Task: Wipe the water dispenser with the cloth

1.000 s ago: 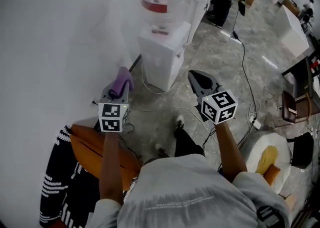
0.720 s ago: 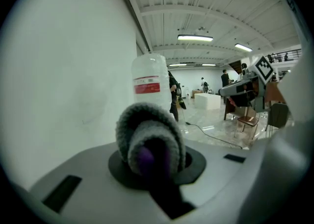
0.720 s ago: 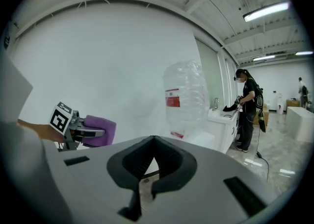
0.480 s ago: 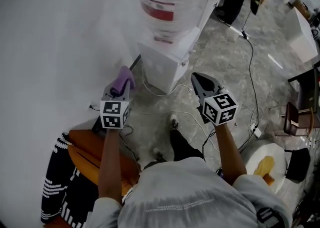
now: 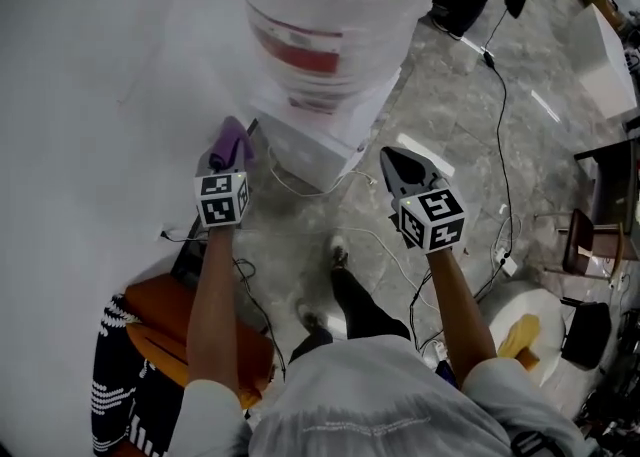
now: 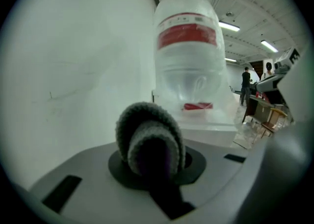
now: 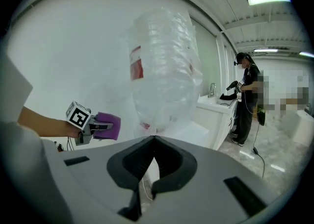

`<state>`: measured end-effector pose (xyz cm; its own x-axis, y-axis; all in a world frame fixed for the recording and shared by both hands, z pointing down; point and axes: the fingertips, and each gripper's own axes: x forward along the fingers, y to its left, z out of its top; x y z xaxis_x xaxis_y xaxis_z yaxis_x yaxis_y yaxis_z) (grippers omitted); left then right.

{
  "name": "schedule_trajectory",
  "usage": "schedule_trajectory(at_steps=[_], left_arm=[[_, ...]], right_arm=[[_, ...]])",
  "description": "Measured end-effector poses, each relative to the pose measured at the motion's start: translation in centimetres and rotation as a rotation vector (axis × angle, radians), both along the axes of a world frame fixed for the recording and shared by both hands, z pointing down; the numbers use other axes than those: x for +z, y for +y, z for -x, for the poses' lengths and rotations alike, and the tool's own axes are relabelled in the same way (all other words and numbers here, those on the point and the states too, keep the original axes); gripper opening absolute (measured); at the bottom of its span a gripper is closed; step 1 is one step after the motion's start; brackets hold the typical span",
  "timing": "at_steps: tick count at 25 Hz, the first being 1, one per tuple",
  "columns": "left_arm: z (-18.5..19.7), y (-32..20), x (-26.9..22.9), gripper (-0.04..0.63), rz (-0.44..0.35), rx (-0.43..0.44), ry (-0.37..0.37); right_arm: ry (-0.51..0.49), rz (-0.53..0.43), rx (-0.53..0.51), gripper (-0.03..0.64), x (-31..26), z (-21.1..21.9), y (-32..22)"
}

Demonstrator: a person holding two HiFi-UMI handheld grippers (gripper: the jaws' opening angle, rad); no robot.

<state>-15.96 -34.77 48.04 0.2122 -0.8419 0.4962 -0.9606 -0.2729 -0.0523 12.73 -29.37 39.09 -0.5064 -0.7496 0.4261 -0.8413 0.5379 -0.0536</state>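
Observation:
The water dispenser's white body (image 5: 318, 137) stands against the wall with a large clear bottle (image 5: 330, 15) with a red label on top. My left gripper (image 5: 226, 148) is shut on a folded purple cloth (image 5: 232, 135), just left of the dispenser's body and a little short of it. In the left gripper view the cloth (image 6: 147, 130) bulges between the jaws, with the bottle (image 6: 189, 61) ahead. My right gripper (image 5: 403, 167) is shut and empty, to the right of the dispenser. The right gripper view shows its closed jaws below the bottle (image 7: 164, 66) and the cloth (image 7: 107, 126).
A white wall (image 5: 100, 65) runs along the left. Cables (image 5: 500, 145) trail over the grey floor. An orange seat (image 5: 190, 330) is at lower left and a white round stool (image 5: 525, 295) at lower right. A person (image 7: 248, 100) stands by a white counter (image 7: 218, 108) behind.
The dispenser looms larger and nearer in the head view. Both grippers have moved forward toward it, the left one still holding the cloth.

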Motion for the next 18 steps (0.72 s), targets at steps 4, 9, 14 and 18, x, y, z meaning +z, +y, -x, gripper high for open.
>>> schedule_trajectory(at_steps=[4, 9, 14, 18], left_arm=[[0.5, -3.7, 3.8, 0.052, 0.046, -0.057, 0.013], [0.0, -6.9, 6.4, 0.052, 0.027, -0.093, 0.034], [-1.1, -8.7, 7.4, 0.052, 0.034, -0.108, 0.063], [-2.7, -8.3, 7.4, 0.052, 0.051, -0.115, 0.063]], right_arm=[[0.01, 0.025, 0.018, 0.008, 1.6, -0.7, -1.9], [0.038, 0.069, 0.039, 0.008, 4.0, -1.6, -2.2], [0.051, 0.102, 0.058, 0.008, 5.4, -2.5, -1.7], [0.052, 0.119, 0.065, 0.008, 5.9, -3.3, -1.0]])
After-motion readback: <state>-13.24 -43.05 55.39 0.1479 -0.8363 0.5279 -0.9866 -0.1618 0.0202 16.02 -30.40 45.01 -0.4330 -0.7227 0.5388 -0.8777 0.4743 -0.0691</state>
